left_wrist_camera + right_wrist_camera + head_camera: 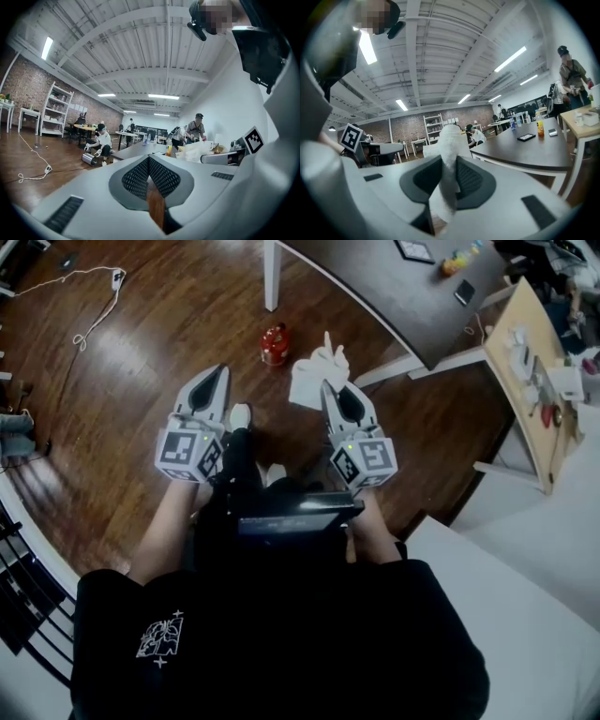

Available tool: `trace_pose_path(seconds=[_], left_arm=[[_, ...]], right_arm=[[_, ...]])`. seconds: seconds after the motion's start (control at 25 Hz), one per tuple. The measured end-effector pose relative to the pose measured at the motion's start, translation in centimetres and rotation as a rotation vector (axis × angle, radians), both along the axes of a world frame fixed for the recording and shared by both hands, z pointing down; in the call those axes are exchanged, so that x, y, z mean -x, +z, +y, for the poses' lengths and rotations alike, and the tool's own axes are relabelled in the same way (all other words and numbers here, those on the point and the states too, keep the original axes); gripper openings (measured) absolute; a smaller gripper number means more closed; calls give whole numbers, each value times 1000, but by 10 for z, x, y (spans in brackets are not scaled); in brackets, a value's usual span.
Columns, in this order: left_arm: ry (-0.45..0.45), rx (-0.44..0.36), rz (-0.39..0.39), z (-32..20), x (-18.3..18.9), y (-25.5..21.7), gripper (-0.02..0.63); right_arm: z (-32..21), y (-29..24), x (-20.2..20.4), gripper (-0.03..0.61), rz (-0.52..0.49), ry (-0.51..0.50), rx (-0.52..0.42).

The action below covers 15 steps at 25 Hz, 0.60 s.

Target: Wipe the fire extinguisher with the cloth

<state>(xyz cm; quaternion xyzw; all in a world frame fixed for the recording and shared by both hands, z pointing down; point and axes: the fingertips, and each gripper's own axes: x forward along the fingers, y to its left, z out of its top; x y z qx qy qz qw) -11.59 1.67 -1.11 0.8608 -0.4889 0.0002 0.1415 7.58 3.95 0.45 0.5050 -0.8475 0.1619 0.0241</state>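
right claw [330, 390] is clamping the crumpled white cloth [307, 381]. left claw [220, 373] is sitting clenched, empty. small red fire extinguisher [274, 344] is standing on the wood floor [169, 324], apart from both.

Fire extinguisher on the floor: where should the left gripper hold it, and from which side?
Probably the narrow top of the extinguisher, from above: it seems to stand upright on the floor, and nothing covers it. The left gripper is shut, so open it first.

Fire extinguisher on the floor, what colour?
The fire extinguisher is red; the head view shows it best.
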Motion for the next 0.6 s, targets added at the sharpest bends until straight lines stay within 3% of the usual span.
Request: trace_pose_path(seconds=[0.28, 0.6], left_arm=[[46, -31, 17, -79, 5, 65, 2], [52, -67, 13, -134, 30, 256, 2]], right_arm=[[-70, 86, 12, 96, 13, 5, 6], [-127, 281, 20, 97, 47, 7, -27]])
